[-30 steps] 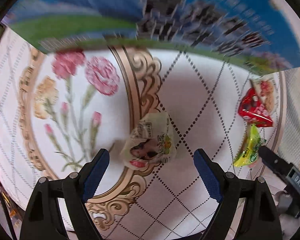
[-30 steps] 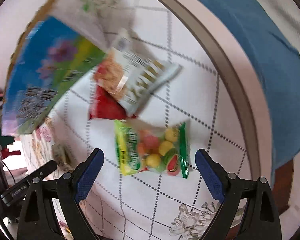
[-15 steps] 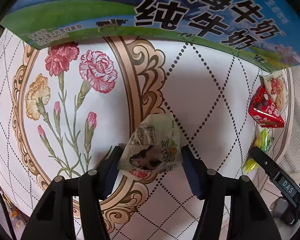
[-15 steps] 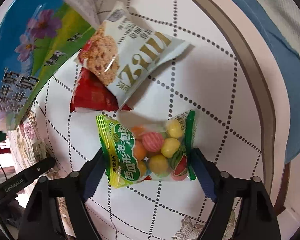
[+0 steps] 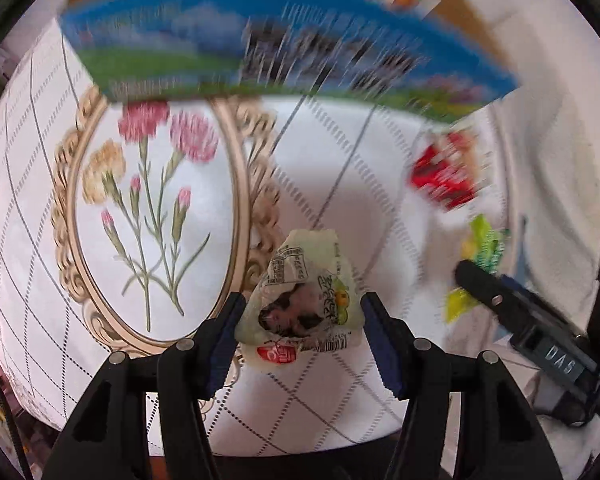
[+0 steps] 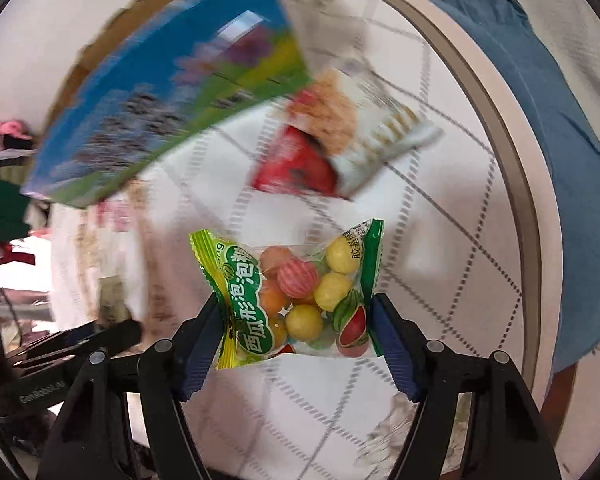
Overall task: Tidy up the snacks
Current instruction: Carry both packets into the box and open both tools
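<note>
**Two packets held in the tongs, with the carton lying ahead of both**

While each pair of tongs grips a snack, the relation that governs the coming move is where the open carton lies from each load.

Left wrist view. The left tongs [image 5: 300, 332] are closed about a third of the way, and their blue pads [image 5: 226, 330] press both sides of a pale green snack packet [image 5: 302, 300]. The packet's long axis runs away from the camera, along the fingers, and it appears clear of the floral tabletop [image 5: 152, 200]. A blue-and-green carton [image 5: 260, 56] spans the top of the frame, directly ahead of the tongs and blurred; its brown inner flap shows above the printed wall. To the right lie a red packet [image 5: 444, 178] and, lower, the other tongs with their green load.

Right wrist view. The right tongs [image 6: 298, 336] have just been closing and now pinch a green bag of round candies [image 6: 296, 296] by its two side seams, so the bag's long axis runs across, from pad to pad. The carton [image 6: 172, 92] lies ahead and to the left of this bag. A white cereal-bar packet [image 6: 364, 136] rests on the red packet [image 6: 296, 168], straight ahead on the tabletop, between the bag and the carton's near corner.

Judged from these views, the left tongs face the carton more squarely, and the right must swing leftward to reach it.
</note>
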A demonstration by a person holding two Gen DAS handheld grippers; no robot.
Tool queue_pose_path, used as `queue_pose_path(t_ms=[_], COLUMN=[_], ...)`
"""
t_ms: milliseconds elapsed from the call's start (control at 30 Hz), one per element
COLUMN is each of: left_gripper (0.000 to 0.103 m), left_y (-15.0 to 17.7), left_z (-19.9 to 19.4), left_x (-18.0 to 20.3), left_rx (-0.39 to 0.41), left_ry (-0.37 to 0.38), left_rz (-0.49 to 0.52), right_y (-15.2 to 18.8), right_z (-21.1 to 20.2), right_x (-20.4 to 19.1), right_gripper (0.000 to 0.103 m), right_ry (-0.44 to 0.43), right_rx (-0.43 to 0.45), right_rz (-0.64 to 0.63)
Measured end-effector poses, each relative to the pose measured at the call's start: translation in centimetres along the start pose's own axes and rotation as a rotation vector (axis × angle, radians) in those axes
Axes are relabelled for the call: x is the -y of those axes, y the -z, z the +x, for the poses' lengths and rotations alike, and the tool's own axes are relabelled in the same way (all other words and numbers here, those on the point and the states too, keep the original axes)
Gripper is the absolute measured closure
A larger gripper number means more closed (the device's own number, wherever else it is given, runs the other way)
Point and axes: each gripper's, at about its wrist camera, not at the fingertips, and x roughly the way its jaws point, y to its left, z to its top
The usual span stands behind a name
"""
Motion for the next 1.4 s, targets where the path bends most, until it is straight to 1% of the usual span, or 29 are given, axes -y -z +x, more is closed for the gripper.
queue_pose_path(t_ms=[67,200,333,433,533,600,633,767,833,900,1000,1100,1133,1167,1200,1233,1400], left_gripper=[0.047,0.047,0.047,0.047,0.047,0.047,0.047,0.047,0.047,0.047,0.047,0.046,0.044,0.034,0.021,0.017,0.016], left_y=[-1.1,-5.0,-10.0,-14.4,-18.8,-21.0,-22.5,-26.1,-27.5,-28.8,-29.6,-29.8,-29.8,-29.7,-29.7,-29.6,-29.2], left_z=[-2.5,-6.9,-10.1,-10.7,-10.0,-9.0,-8.2,-4.9,-3.7,-2.3,-1.2,-0.5,-0.3,-0.2,-0.1,-0.2,-1.3], left_x=[0.5,0.5,0.8,0.2,0.1,-0.7,-0.9,-2.5,-3.1,-3.3,-3.7,-3.8,-3.9,-3.9,-3.8,-3.9,-3.8], left_rx=[0.047,0.128,0.203,0.221,0.202,0.175,0.155,0.066,0.037,0.011,-0.031,-0.069,-0.078,-0.08,-0.079,-0.071,-0.039], left_ry=[0.023,0.062,0.055,0.021,-0.029,-0.056,-0.077,-0.101,-0.111,-0.119,-0.117,-0.115,-0.121,-0.125,-0.127,-0.138,-0.142], left_rz=[0.01,0.02,0.019,0.014,0.021,0.025,0.026,0.007,-0.012,-0.021,-0.027,-0.035,-0.036,-0.031,-0.026,-0.023,-0.026], right_y=[-1.1,-5.0,-9.2,-12.6,-15.9,-18.4,-19.6,-23.2,-24.8,-25.6,-27.1,-28.0,-28.3,-28.4,-28.5,-28.6,-28.1], right_z=[-1.9,-5.8,-8.4,-8.9,-7.8,-6.9,-6.1,-3.0,-1.0,0.6,2.9,4.7,5.1,5.3,5.4,5.5,4.8], right_x=[-1.5,-4.2,-6.5,-7.1,-7.2,-7.3,-7.6,-8.6,-9.3,-9.9,-10.6,-10.5,-10.4,-10.3,-10.3,-10.2,-9.3], right_gripper=[0.028,0.028,0.028,0.028,0.028,0.028,0.028,0.028,0.028,0.028,0.028,0.021,0.011,0.003,0.003,0.003,0.003], right_ry=[-0.033,-0.095,-0.095,-0.068,-0.035,-0.018,-0.004,0.036,0.06,0.077,0.099,0.073,0.082,0.088,0.099,0.104,0.123], right_rx=[0.036,0.113,0.185,0.207,0.196,0.176,0.164,0.118,0.089,0.071,0.033,-0.039,-0.06,-0.062,-0.061,-0.067,-0.058], right_rz=[-0.026,-0.076,-0.144,-0.169,-0.191,-0.198,-0.206,-0.225,-0.239,-0.25,-0.259,-0.233,-0.226,-0.227,-0.232,-0.234,-0.226])
